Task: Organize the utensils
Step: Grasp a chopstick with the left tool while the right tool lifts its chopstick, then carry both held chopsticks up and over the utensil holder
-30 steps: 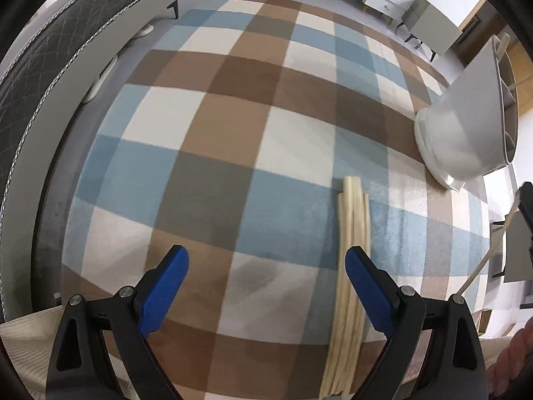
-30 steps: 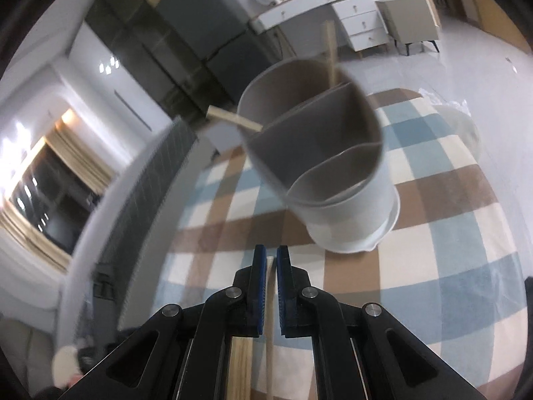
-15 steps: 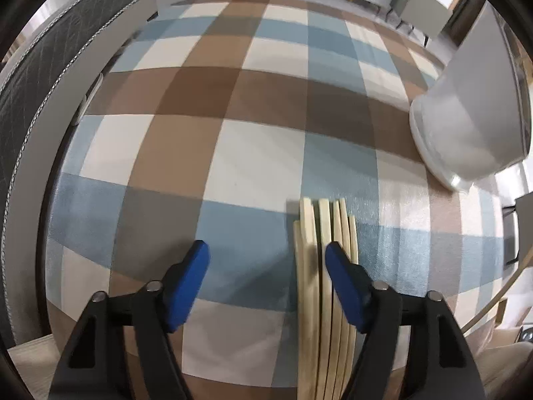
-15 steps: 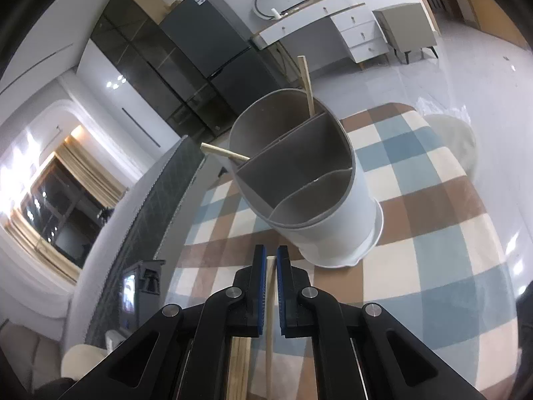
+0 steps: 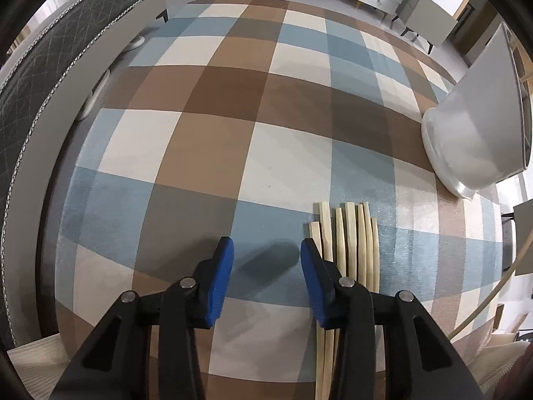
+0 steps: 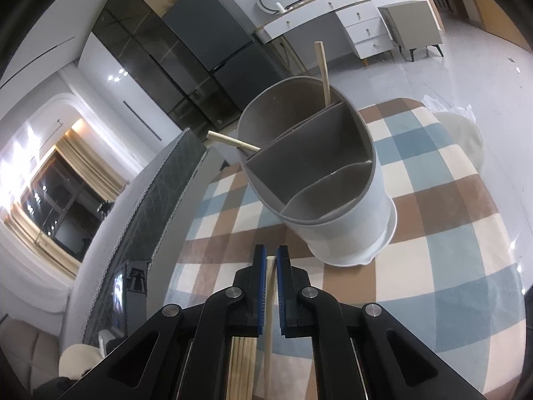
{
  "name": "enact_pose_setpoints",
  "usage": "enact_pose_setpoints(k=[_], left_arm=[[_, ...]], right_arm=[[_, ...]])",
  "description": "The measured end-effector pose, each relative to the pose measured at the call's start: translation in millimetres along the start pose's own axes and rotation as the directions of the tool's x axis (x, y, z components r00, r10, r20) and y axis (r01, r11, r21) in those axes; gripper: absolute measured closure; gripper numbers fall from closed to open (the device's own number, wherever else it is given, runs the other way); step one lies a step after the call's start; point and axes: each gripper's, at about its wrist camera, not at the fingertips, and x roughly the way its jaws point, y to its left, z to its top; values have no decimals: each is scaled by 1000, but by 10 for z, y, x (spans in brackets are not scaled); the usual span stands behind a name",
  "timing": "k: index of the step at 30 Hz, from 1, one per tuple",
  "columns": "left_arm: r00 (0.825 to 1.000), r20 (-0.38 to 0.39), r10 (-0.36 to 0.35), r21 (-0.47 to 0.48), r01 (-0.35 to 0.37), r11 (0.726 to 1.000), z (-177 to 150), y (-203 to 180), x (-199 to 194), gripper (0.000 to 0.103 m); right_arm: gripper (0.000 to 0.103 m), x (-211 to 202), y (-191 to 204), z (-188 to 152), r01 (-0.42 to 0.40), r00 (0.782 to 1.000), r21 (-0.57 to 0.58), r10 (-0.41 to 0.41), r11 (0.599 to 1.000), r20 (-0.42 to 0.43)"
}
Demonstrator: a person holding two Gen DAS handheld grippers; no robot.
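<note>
1. Left view: since a second ago my left gripper [image 5: 266, 250] has slid left off the sticks [image 5: 346, 243]; its jaws are closing on nothing, with the sticks lower right.
2. Right view: my right gripper [image 6: 270, 260] is clamped on one stick [image 6: 270, 266], bottom centre; the holder [image 6: 313, 166] sits mid-frame.

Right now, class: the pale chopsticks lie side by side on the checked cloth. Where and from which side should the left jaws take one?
Grip the outermost chopstick of the chopsticks partway along its shaft, coming from above with the jaws across its width. They lie flat and touching, so only an edge stick offers a free side. The left gripper, jaws closing on nothing, sits just left of the row.
</note>
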Motion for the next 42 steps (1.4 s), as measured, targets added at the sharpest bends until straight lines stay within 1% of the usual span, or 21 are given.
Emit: enact_pose_setpoints(k=[2, 4, 6, 7, 10, 12, 14, 17, 19, 20, 22, 24, 26, 28, 30, 31, 34, 35, 38, 40, 42], left_arm=[[1000, -3, -1, 0, 1, 1000, 13, -46, -12, 67], [1000, -4, -9, 3, 9, 1000, 20, -48, -11, 63], [1000, -6, -8, 14, 8, 1000, 21, -63, -10, 57], [1000, -7, 2, 27, -2, 1000, 22, -81, 0, 57], [999, -2, 42, 66, -41, 997, -20, -173, 39, 48], [996, 6, 86, 95, -86, 992, -33, -202, 54, 45], [995, 12, 103, 98, -104, 990, -30, -206, 45, 43], [994, 6, 109, 84, -109, 990, -27, -187, 42, 42], [992, 0, 123, 85, -122, 989, -21, -197, 40, 42], [992, -1, 126, 92, -125, 988, -28, -215, 31, 46], [994, 0, 113, 107, -112, 988, 7, -268, 27, 61], [996, -11, 83, 112, -81, 990, 37, -375, 34, 89], [997, -18, 73, 134, -70, 989, 66, -457, 48, 100], [997, -10, 71, 135, -69, 988, 93, -490, 55, 101], [999, -8, 38, 92, -37, 995, 134, -448, 57, 102], [999, 5, 39, 82, -39, 996, 145, -432, 35, 102], [998, 65, 21, 66, -26, 998, 146, -386, -129, 103], [995, 98, 9, 57, -14, 998, 142, -359, -234, 103], [982, 188, -36, 36, 29, 999, 119, -306, -557, 103], [967, 248, -55, 35, 48, 998, 82, -336, -735, 103], [948, 307, -86, 45, 75, 996, 22, -335, -939, 103]], right_arm=[[98, 9, -9, -4, 0, 1000, 8, 0, 1000, -1], [98, 19, -11, -7, -2, 1000, 13, 2, 1000, -4], [98, 21, -3, -8, 0, 1000, 10, 0, 1000, -4], [98, 19, -2, -10, -2, 1000, 8, 2, 1000, -3], [98, 10, -7, -9, 2, 1000, 7, -2, 1000, 1], [98, 7, -12, -8, 1, 1000, 11, -1, 1000, 1], [98, 0, -12, -6, 2, 1000, 10, -2, 1000, 2], [98, -15, -3, 0, 1, 1000, 6, -1, 1000, 5], [98, -26, -5, 4, 0, 1000, 8, 0, 1000, 7], [98, -29, -6, 6, -2, 1000, 9, 2, 1000, 7], [98, -34, -8, 13, -7, 1000, 13, 7, 1000, 8], [98, -35, 6, 18, -11, 1000, 9, 11, 1000, 8], [98, -46, 27, 18, -7, 1000, -7, 7, 1000, 12], [98, -59, 48, 9, -6, 1000, -22, 6, 1000, 16], [98, -67, 73, -2, 2, 1000, -39, -1, 999, 20], [98, -76, 84, -15, 7, 1000, -49, -6, 999, 24], [98, -98, 123, -48, 25, 999, -73, -23, 997, 30], [98, -111, 135, -61, 32, 999, -80, -29, 996, 35], [98, -153, 179, -88, 43, 998, -95, -38, 995, 51], [98, -191, 242, -116, 53, 997, -124, -45, 991, 69], [98, -234, 306, -151, 60, 995, -155, -46, 986, 88]])
